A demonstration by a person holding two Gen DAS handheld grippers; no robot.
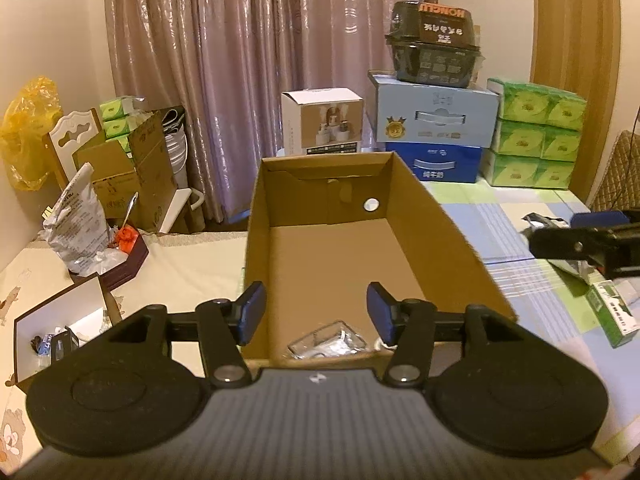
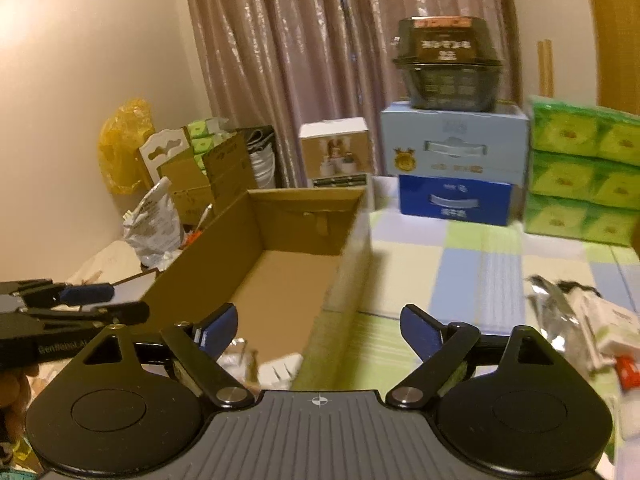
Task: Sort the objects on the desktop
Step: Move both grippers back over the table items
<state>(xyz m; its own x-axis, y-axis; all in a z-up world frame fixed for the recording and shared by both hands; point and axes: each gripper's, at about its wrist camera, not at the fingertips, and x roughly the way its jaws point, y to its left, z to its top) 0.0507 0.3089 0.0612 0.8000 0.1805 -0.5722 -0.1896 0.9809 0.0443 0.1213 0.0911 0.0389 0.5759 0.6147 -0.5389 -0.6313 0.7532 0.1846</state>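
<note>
An open brown cardboard box (image 1: pixel 452 236) stands on the bed in front of me. In the left wrist view my left gripper (image 1: pixel 316 312) hangs open over the box's near end, nothing between its blue pads. A clear plastic packet (image 1: pixel 326 344) and a white item lie on the box floor just below it. My right gripper (image 2: pixel 318 330) is open and empty above the box's right wall (image 2: pixel 348 264). A clear piece (image 2: pixel 240 360) and a white item (image 2: pixel 280 370) lie inside the box below its left finger. Each gripper shows at the edge of the other's view, the right gripper (image 1: pixel 556 244) and the left gripper (image 2: pixel 100 308).
On the checked bedspread to the right lie a silver foil pack (image 2: pixel 554 312), white packets (image 2: pixel 616 328) and a green-and-white carton (image 1: pixel 614 314). Blue boxes (image 1: pixel 436 116), green tissue packs (image 1: pixel 536 136) and a white box (image 1: pixel 322 120) stand at the back. A small open box (image 1: pixel 60 320) and a foil bag (image 1: pixel 76 224) sit left.
</note>
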